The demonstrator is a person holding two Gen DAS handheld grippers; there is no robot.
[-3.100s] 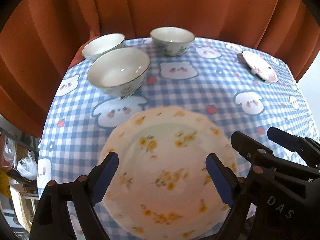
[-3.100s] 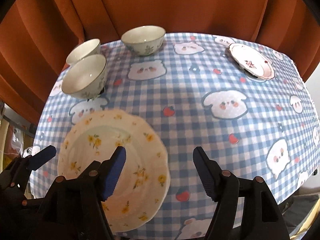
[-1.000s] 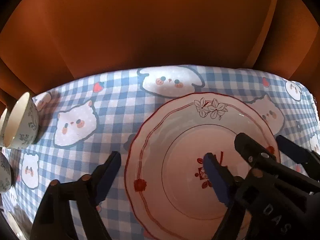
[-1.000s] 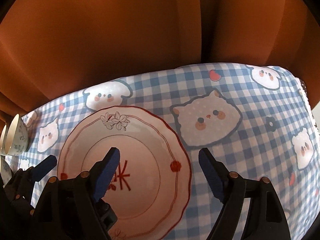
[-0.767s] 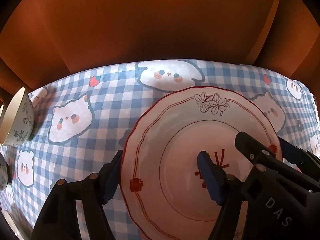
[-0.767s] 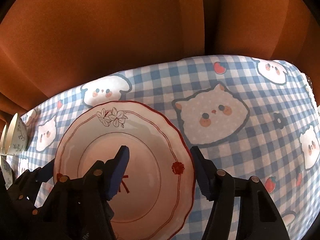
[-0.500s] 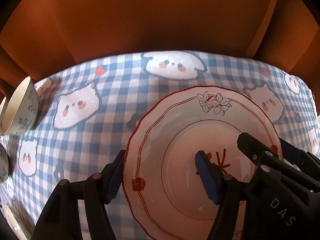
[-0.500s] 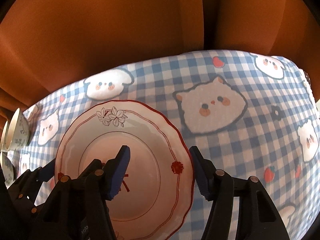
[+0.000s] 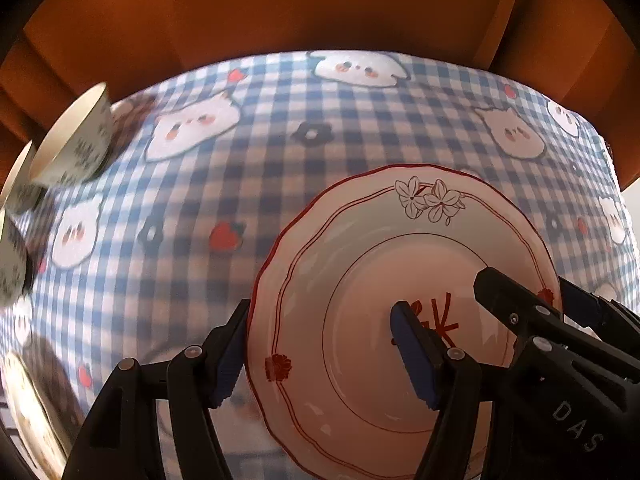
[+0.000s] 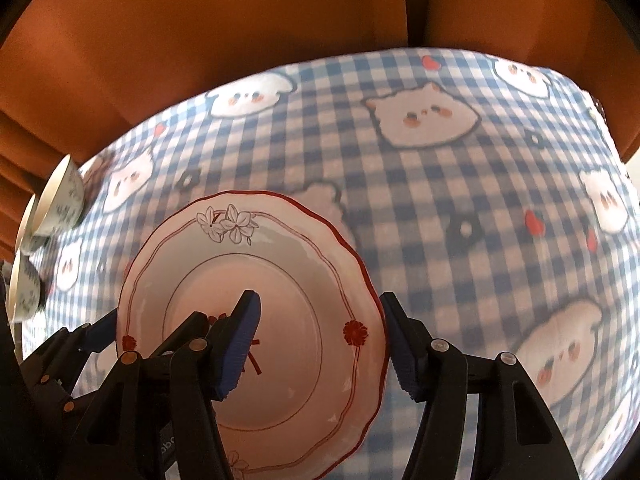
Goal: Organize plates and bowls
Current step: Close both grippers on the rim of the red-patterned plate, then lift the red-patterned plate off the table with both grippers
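A pink plate with a red scalloped rim and flower print (image 9: pixel 360 292) is held off the checked tablecloth (image 9: pixel 280 152) by both grippers. My left gripper (image 9: pixel 324 356) is shut on the plate's left rim, one finger under it and one on its face. My right gripper (image 10: pixel 324 344) is shut on the same plate (image 10: pixel 280 280) at its right rim. Several white bowls with green print (image 9: pixel 76 144) stand at the far left and also show in the right wrist view (image 10: pixel 60 200).
An orange curtain (image 9: pixel 320 4) hangs close behind the table's far edge. A cream plate with yellow flowers (image 9: pixel 24 408) shows blurred at the lower left. The tablecloth (image 10: pixel 480 184) stretches right of the held plate.
Both grippers closed on the pink plate's rims and lifted it. The plate now moves left and back over the cloth, and the bowls have come closer into view.
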